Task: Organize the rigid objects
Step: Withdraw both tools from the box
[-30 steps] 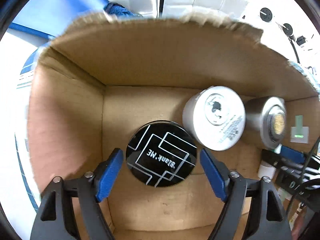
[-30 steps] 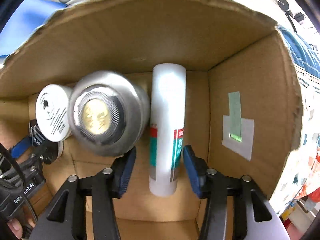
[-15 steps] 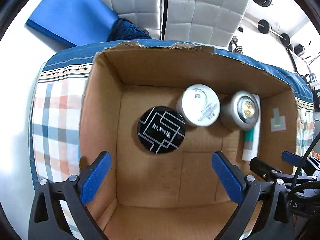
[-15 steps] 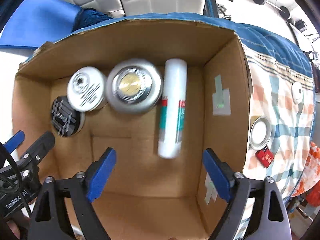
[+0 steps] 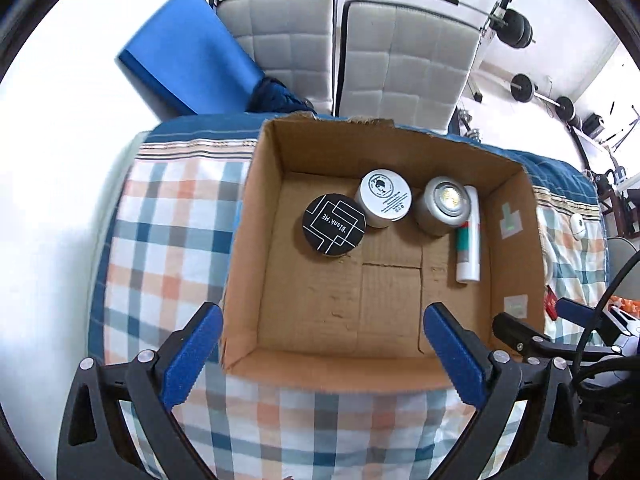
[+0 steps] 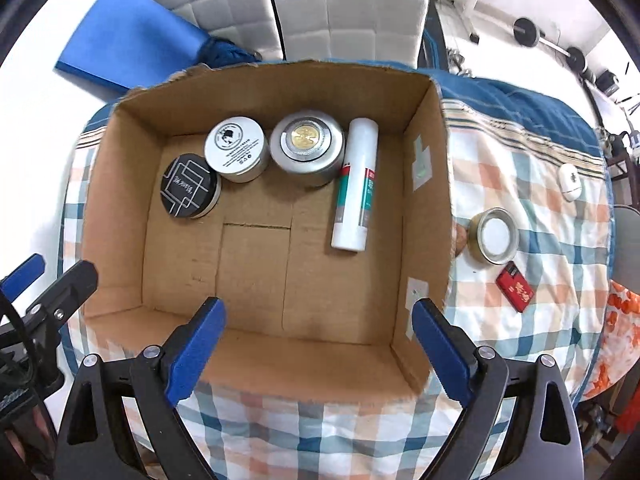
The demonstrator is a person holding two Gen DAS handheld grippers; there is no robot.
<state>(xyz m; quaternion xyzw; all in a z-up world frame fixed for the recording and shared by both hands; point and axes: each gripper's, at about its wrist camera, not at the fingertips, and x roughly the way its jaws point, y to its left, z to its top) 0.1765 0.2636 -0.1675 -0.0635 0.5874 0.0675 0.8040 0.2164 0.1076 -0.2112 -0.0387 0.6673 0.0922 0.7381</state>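
Cardboard box [image 6: 424,240] on checked cloth [image 6: 540,184] holds black-lidded jar [image 6: 190,186], white-lidded jar [image 6: 236,148], silver tin [image 6: 306,146] and white tube [image 6: 356,184], lined along its far wall. Left gripper [image 5: 320,356] and right gripper [image 6: 318,350] hover above the box's near edge, jaws wide, nothing between them.

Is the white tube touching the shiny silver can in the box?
Touching. The right wrist view shows the white tube lying against the silver can, no cardboard between.

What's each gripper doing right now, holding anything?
Left gripper: open, holding nothing, above the cardboard box.
Right gripper: open, holding nothing.
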